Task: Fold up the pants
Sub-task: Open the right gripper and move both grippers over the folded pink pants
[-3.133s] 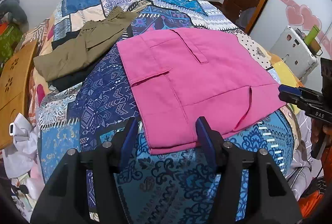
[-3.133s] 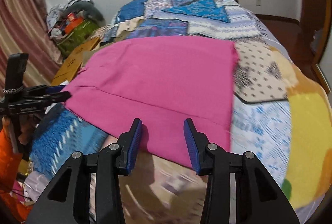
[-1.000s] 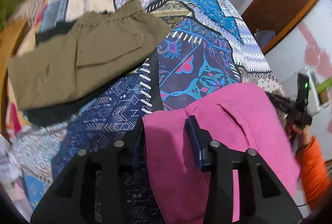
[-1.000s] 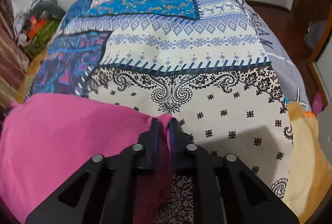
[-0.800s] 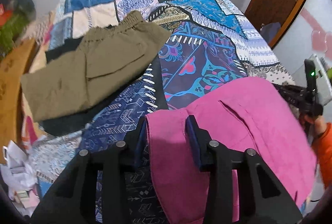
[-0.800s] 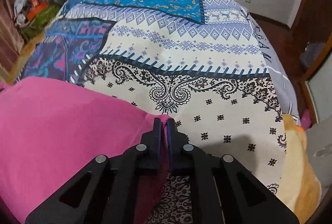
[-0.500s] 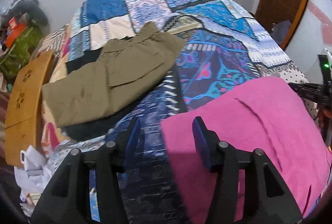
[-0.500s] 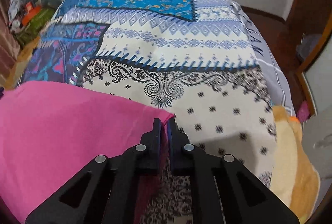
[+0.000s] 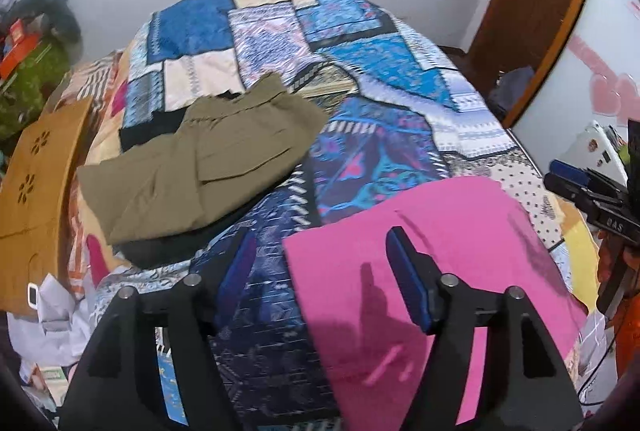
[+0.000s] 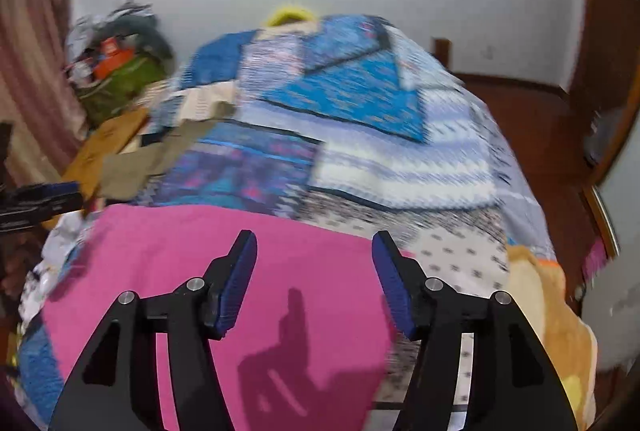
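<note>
Pink pants (image 9: 432, 255) lie flat, folded, on the near end of the bed (image 9: 380, 79), atop its patchwork quilt. Left tool (image 9: 320, 271) hovers over their left edge, fingers spread wide, holding nothing. Right tool (image 10: 314, 279) likewise wide apart, empty, above the pants. Olive pants (image 9: 208, 159) lie folded farther up the bed, well apart.

Olive shorts (image 9: 208, 167) lie on a patchwork quilt (image 9: 360, 43).

bed with patchwork quilt (image 9: 384, 55) carries two garments: folded pink pants (image 9: 460, 231) flat at near right; folded olive pants (image 9: 208, 159) at far left, lying over a dark garment (image 9: 140, 129).
</note>
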Available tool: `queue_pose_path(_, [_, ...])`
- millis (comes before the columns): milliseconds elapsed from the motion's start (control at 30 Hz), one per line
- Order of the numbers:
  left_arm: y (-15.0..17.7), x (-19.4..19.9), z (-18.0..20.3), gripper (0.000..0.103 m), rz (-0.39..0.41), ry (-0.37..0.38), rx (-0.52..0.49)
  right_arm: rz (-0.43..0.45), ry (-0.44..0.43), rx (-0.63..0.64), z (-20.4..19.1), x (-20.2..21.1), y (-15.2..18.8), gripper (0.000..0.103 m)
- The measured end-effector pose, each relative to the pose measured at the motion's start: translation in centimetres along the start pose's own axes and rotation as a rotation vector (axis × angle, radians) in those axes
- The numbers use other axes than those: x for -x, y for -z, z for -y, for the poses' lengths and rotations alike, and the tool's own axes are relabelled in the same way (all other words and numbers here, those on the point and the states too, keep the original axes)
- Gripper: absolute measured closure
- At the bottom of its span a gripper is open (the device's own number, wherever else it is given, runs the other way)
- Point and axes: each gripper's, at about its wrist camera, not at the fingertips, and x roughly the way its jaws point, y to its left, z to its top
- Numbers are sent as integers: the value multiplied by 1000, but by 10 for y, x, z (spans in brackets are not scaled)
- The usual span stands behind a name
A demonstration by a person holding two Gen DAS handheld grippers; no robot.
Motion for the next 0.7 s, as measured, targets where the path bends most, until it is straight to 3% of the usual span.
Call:
queue_pose_path(167, [-2,-5,16,31,-18,31,-32,-16,-125,81,-44,-11,-5,45])
queue_pose_path(367, [6,-28,23,31,-92,34,-63,-133,-191,138,-79,-56,3,45])
queue_pose_path(433, [12,-41,22,31,-122,1,-59,-168,-198,167,-85,-62,9,45])
queue_pose_path(567, [21,-49,17,26,-135,17,-60,-206,-156,286,-98,-72,23,44])
queue_pose_path(700, [31,-44,16,23,-120,-26,-105,-227,-176,228,-84,-68,26,44])
